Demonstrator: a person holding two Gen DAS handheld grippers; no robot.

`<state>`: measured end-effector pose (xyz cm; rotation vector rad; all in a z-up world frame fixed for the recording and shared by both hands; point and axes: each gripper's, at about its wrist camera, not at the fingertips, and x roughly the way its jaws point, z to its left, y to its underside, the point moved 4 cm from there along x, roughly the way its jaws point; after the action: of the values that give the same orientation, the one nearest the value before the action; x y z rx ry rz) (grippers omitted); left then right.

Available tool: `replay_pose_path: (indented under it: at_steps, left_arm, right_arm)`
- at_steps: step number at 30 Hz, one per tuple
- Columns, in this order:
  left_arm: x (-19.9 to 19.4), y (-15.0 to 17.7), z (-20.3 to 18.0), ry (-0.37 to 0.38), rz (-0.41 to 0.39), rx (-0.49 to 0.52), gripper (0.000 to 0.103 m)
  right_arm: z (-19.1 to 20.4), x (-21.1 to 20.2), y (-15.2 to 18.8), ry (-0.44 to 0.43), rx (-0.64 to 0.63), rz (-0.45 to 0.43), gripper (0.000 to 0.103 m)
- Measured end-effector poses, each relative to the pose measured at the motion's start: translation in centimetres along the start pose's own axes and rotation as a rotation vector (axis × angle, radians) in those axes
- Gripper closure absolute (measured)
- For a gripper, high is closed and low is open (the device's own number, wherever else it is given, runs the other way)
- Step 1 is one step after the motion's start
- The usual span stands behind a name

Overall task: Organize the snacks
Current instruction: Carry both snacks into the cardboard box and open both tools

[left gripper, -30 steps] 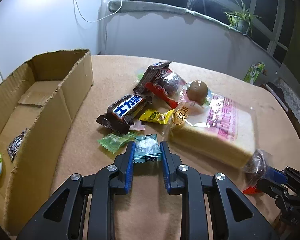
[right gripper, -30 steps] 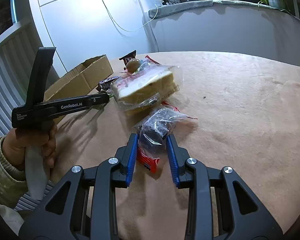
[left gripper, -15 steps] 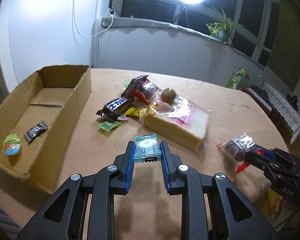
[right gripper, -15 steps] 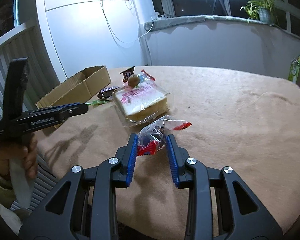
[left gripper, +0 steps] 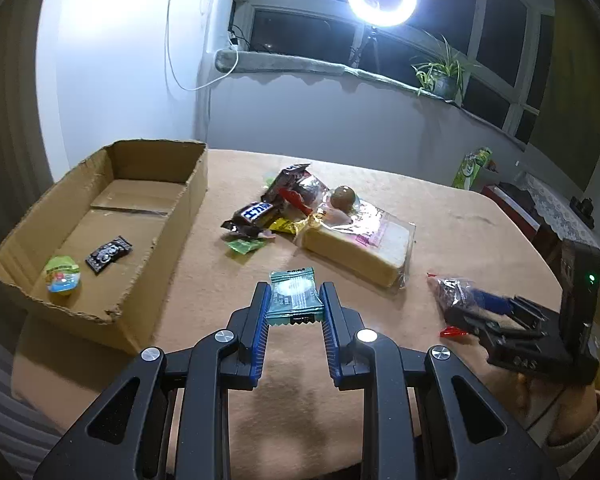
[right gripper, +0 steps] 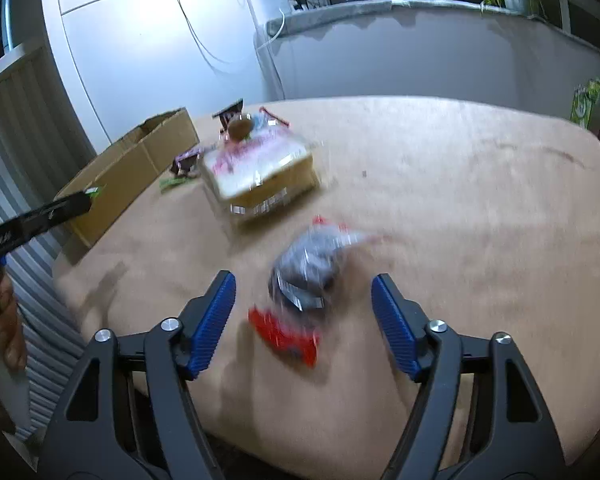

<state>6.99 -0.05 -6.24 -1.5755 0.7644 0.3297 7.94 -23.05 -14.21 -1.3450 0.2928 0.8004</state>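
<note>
My left gripper (left gripper: pixel 295 300) is shut on a teal candy packet (left gripper: pixel 294 298) and holds it above the table, right of the open cardboard box (left gripper: pixel 172 236). The box holds a green jelly cup (left gripper: pixel 62 274) and a small black packet (left gripper: pixel 109 254). My right gripper (right gripper: pixel 303 300) is open, its jaws wide apart around a clear bag of dark snacks with red ends (right gripper: pixel 306 280) that lies on the table. That bag also shows in the left wrist view (left gripper: pixel 454 294).
A pile of snacks lies mid-table: a wrapped bread loaf (left gripper: pixel 360 240), a chocolate bar (left gripper: pixel 256 212), a brown ball (left gripper: pixel 342 196), a green candy (left gripper: pixel 244 245). The loaf shows in the right wrist view (right gripper: pixel 260 168). A green carton (left gripper: pixel 472 168) stands far right.
My right gripper has opened and let go of the clear snack bag, which now lies on the table. My left gripper has risen further with the teal packet.
</note>
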Motion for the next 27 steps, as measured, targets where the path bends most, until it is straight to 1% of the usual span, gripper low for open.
replay_pose_path:
  at_steps: [1,2,3,4,8,13,17,20,24,27]
  left_arm:
    - [-0.1,-0.1,0.1,-0.001,-0.004,-0.001,0.080]
    - [-0.3,-0.2,0.1,-0.004,-0.009,0.000,0.080]
    - [-0.5,-0.3,0.1,-0.006,-0.013,0.003,0.080]
    - [-0.8,-0.3,0.2,-0.010,-0.019,0.007,0.080]
    - [-2.1,-1.1,0.9,-0.020,-0.055,0.005,0.080]
    - [-3.6,-2.0,2.0,-0.032,-0.093,-0.004,0.080]
    - [-4.9,-2.4,4.0,-0.067,-0.123,-0.023,0.080]
    - [-5.4,-2.6,5.7,-0.088,-0.135,-0.049,0.080]
    - [-5.9,-2.7,8.3,-0.125,-0.148,-0.077,0.080]
    - [-6.0,-2.7,10.3,-0.152,-0.155,-0.101,0.080]
  right_arm:
    - [0.0,0.3,-0.3,0.005,-0.002,-0.001,0.030]
    - [-0.2,0.8,-0.4,0.012,0.003,0.015,0.043]
    - [-0.3,1.1,-0.5,0.014,0.012,0.023,0.054]
    - [-0.4,1.1,-0.5,0.016,0.016,0.026,0.059]
    - [0.1,0.3,-0.7,0.053,-0.016,0.008,0.061]
    - [0.9,-2.0,-2.6,0.057,-0.023,-0.068,0.061]
    - [3.3,-3.4,-5.0,0.032,-0.065,-0.125,0.061]
    - [5.6,-3.4,-6.5,0.002,-0.096,-0.144,0.061]
    - [8.6,-2.6,-7.9,-0.036,-0.138,-0.153,0.061]
    - [11.6,-1.1,-9.2,-0.077,-0.180,-0.151,0.061]
